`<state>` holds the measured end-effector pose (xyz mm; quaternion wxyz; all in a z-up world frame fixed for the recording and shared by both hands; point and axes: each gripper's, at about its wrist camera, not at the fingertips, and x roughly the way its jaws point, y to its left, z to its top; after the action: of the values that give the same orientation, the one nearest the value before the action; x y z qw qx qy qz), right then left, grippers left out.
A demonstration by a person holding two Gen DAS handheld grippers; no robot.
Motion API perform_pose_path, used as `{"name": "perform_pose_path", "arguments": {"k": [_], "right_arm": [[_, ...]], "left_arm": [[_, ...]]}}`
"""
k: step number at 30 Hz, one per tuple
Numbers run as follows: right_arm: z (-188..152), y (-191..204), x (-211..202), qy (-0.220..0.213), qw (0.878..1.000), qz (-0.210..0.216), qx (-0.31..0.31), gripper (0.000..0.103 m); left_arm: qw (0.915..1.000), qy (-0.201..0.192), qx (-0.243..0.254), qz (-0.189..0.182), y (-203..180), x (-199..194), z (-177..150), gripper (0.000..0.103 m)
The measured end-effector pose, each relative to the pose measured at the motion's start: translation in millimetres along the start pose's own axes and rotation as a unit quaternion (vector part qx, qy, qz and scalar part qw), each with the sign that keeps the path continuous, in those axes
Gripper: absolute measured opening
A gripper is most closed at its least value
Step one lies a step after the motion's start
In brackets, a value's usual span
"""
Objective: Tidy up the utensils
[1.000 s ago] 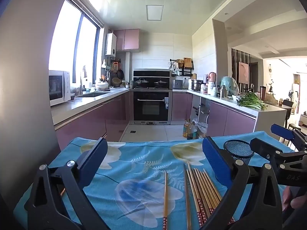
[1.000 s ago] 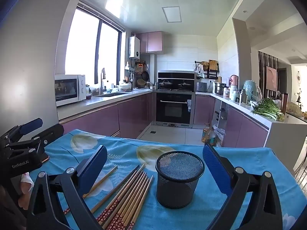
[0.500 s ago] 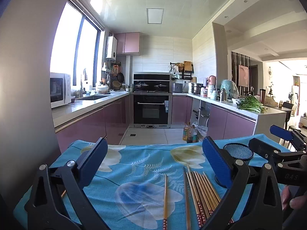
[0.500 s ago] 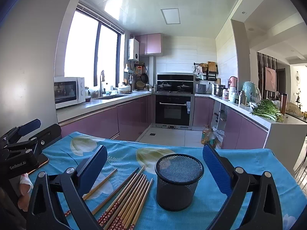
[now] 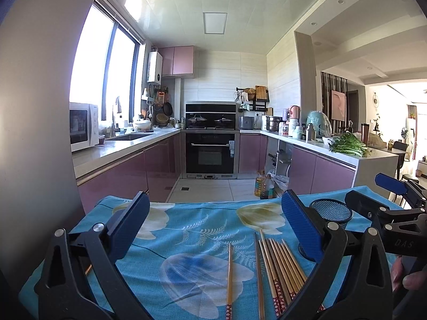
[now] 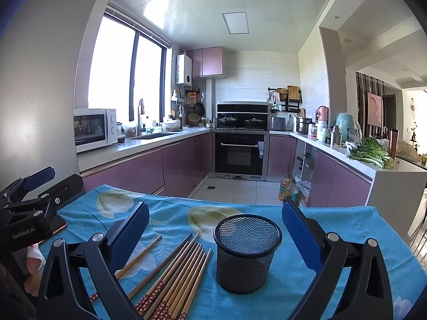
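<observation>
Both jaws spread, nothing gripped.
Chopsticks [image 5: 277, 269] lay lengthwise just inside my left gripper's [image 5: 213, 226] right jaw, nearer than the right gripper [image 6: 213, 229].

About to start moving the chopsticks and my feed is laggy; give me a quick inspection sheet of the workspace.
Surface: blue floral tablecloth, flat.
Job's things: bundle of chopsticks lying beside the upright, empty mesh cup; single chopstick lies apart from them.
Clutter: phone-like item under the left gripper, partly hidden.
Grippers: left gripper open, empty; right gripper open, empty, facing the cup.
Cables: nothing seen.
Surroundings: kitchen counters, oven, microwave, oil bottles on the floor.
</observation>
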<state>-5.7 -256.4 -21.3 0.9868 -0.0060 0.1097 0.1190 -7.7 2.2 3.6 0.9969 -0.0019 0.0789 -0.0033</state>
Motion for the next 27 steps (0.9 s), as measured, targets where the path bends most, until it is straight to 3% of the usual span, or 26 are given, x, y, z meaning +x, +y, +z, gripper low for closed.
{"name": "perform_pose_path", "arguments": {"k": [27], "right_arm": [[-1.2, -0.9, 0.0, 0.000, 1.000, -0.002, 0.004, 0.096]], "left_arm": [[1.0000, -0.001, 0.001, -0.001, -3.4, -1.0, 1.2, 0.097]]}}
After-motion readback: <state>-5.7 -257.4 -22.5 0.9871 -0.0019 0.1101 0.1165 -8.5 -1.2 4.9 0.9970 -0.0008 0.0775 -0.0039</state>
